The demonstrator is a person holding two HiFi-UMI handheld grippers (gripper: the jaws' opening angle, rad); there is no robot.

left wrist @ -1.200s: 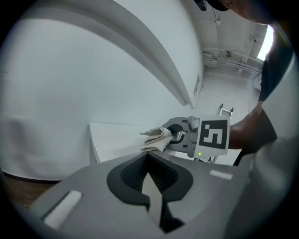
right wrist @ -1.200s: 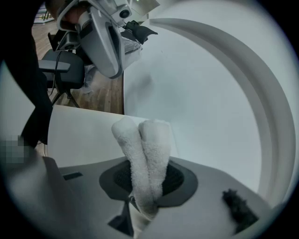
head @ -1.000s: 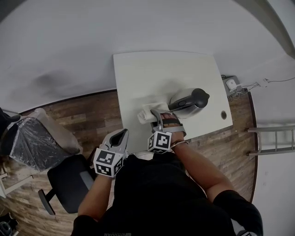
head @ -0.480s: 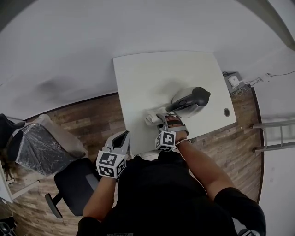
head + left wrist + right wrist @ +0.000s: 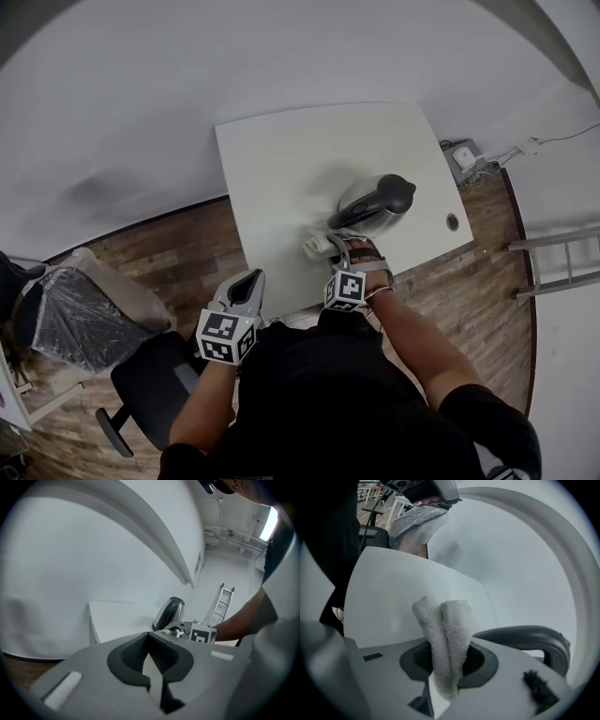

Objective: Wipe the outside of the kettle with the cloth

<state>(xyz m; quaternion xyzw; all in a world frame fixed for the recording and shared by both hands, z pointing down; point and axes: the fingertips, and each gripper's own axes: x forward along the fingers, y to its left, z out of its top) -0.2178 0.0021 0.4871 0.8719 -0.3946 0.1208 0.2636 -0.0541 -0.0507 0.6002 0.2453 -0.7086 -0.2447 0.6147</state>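
Observation:
A steel kettle (image 5: 373,206) with a black handle stands near the front right of the white table (image 5: 300,155). In my right gripper (image 5: 339,247), just left of the kettle's base, is a rolled white cloth (image 5: 315,246); the jaws are shut on it. The right gripper view shows the cloth (image 5: 444,637) pinched upright between the jaws (image 5: 445,667), with the kettle's handle (image 5: 525,637) close on the right. My left gripper (image 5: 247,279) hangs off the table's front left edge, shut and holding nothing. From it I see the kettle (image 5: 168,613) ahead.
A black office chair (image 5: 141,394) and a plastic-wrapped bundle (image 5: 84,305) stand on the wooden floor to the left. On the right are a ladder (image 5: 553,262) and a power strip (image 5: 459,155). The table has a cable hole (image 5: 453,222) near the kettle.
My right gripper has drawn the cloth closer to the kettle's base, so less cloth shows. The left gripper has barely moved.

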